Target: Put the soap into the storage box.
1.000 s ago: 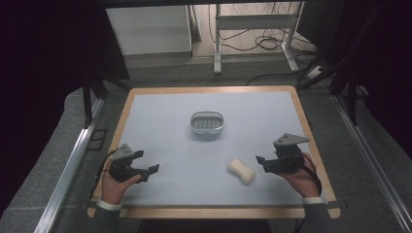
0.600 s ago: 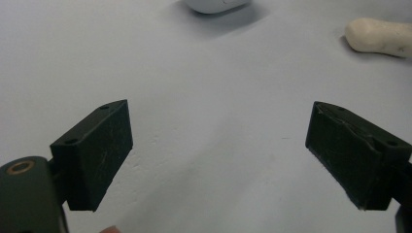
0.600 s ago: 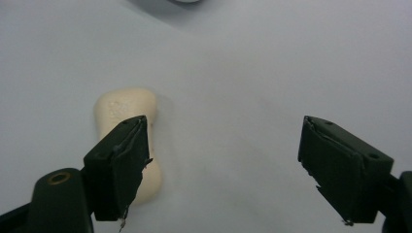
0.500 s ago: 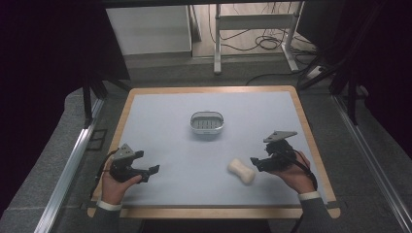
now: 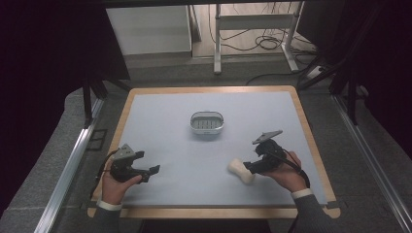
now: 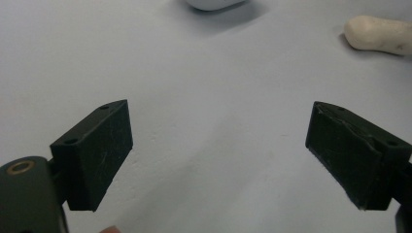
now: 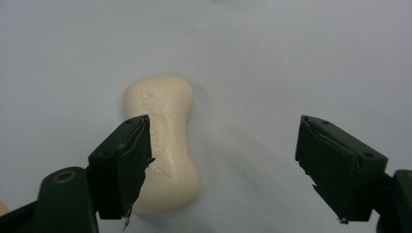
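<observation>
A cream, waisted bar of soap [image 5: 241, 170] lies on the pale blue table [image 5: 170, 111], right of centre near the front. My right gripper [image 5: 249, 167] hovers right beside it, open; in the right gripper view the soap [image 7: 163, 141] sits partly under the left jaw, with nothing between the jaws. A small oval soap dish [image 5: 207, 123] stands at the table's middle. My left gripper [image 5: 153, 171] rests open near the front left, jaws wide apart over bare table [image 6: 214, 126]. In the left gripper view the soap [image 6: 379, 35] lies far off at upper right.
The table has a wooden rim [image 5: 311, 141]. Metal rails [image 5: 73, 160] run along both sides. Behind the table stand a white cabinet [image 5: 148, 29], a metal frame [image 5: 252, 22] and loose cables on the floor.
My right gripper has moved left and forward, closing in on the soap. The left gripper has stayed in place.
</observation>
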